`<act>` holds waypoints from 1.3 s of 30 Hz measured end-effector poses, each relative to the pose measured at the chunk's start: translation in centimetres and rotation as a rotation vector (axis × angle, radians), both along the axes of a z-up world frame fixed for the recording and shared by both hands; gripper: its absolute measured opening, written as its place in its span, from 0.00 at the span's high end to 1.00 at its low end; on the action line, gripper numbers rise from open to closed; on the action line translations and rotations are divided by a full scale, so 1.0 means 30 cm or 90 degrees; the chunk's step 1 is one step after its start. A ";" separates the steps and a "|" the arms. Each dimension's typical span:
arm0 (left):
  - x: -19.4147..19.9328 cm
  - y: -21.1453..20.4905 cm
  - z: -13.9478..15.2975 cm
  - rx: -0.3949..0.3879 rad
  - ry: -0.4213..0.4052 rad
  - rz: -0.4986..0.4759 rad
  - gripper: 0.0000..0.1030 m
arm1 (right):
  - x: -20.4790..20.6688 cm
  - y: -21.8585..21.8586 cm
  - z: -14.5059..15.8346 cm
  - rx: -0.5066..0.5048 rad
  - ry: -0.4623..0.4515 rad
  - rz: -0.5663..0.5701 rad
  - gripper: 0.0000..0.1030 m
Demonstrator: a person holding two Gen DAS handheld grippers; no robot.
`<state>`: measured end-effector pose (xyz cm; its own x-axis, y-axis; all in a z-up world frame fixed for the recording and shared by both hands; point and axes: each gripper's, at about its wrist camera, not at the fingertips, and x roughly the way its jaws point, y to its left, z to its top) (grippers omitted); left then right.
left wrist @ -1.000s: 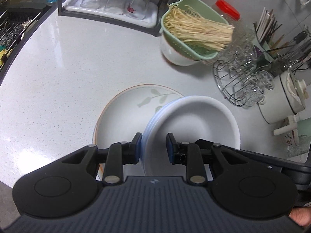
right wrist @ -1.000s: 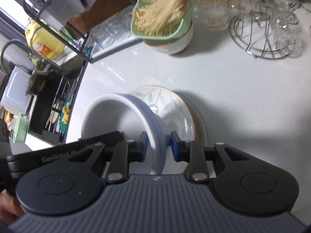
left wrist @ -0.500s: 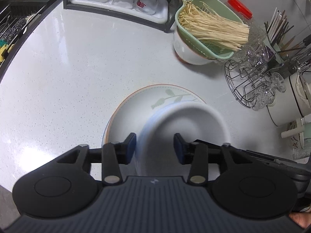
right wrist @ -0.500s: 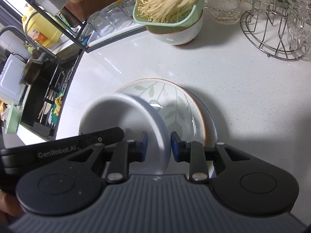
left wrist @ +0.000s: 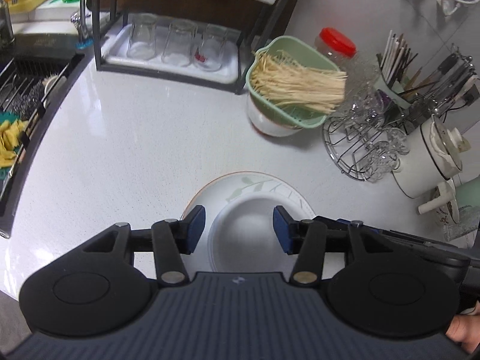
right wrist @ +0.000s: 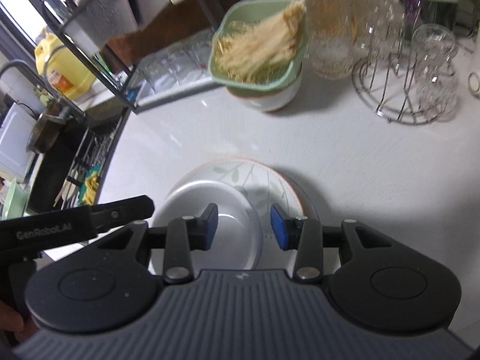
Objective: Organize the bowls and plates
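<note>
White speckled countertop (left wrist: 126, 150) with dark sink (left wrist: 27, 90) at left, black metal rack (left wrist: 168, 30) holding upturned glasses (left wrist: 177, 46) at back, pale tiled wall (left wrist: 375, 0) behind, daylight from window (right wrist: 18, 6).

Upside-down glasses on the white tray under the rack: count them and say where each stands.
3 in the left wrist view: left glass, middle glass, right glass with red print, in a row on the white tray. Rack posts may hide more.
</note>
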<state>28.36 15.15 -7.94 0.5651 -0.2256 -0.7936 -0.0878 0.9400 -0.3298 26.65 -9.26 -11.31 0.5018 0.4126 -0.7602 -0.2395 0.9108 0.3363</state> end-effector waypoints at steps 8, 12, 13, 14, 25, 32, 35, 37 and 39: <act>-0.137 -0.002 0.184 0.019 -0.063 0.012 0.46 | -0.112 -0.053 0.163 0.024 -0.081 -0.002 0.59; -0.238 -0.019 0.267 0.038 -0.101 0.018 0.46 | -0.200 -0.089 0.238 0.042 -0.122 -0.002 0.60; -0.263 -0.025 0.283 0.045 -0.108 0.021 0.46 | -0.226 -0.097 0.255 0.043 -0.134 -0.002 0.60; -0.291 -0.033 0.298 0.052 -0.114 0.026 0.46 | -0.252 -0.107 0.270 0.043 -0.145 -0.002 0.60; -0.625 -0.170 0.398 0.077 -0.166 0.061 0.42 | -0.540 -0.239 0.357 0.048 -0.216 0.005 0.59; -0.831 -0.252 0.392 0.097 -0.175 0.080 0.18 | -0.701 -0.314 0.358 0.043 -0.253 0.019 0.43; -0.900 -0.277 0.385 0.112 -0.170 0.096 0.07 | -0.761 -0.349 0.348 0.031 -0.269 0.023 0.16; -0.936 -0.289 0.378 0.112 -0.161 0.096 0.06 | -0.790 -0.366 0.341 0.021 -0.275 0.024 0.17; -0.964 -0.298 0.373 0.116 -0.155 0.090 0.05 | -0.816 -0.380 0.331 0.011 -0.271 0.018 0.16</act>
<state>-0.55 6.21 3.23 0.7582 0.0011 -0.6520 -0.1606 0.9695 -0.1851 2.19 -20.67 -1.37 0.7577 0.4416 -0.4806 -0.3847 0.8970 0.2176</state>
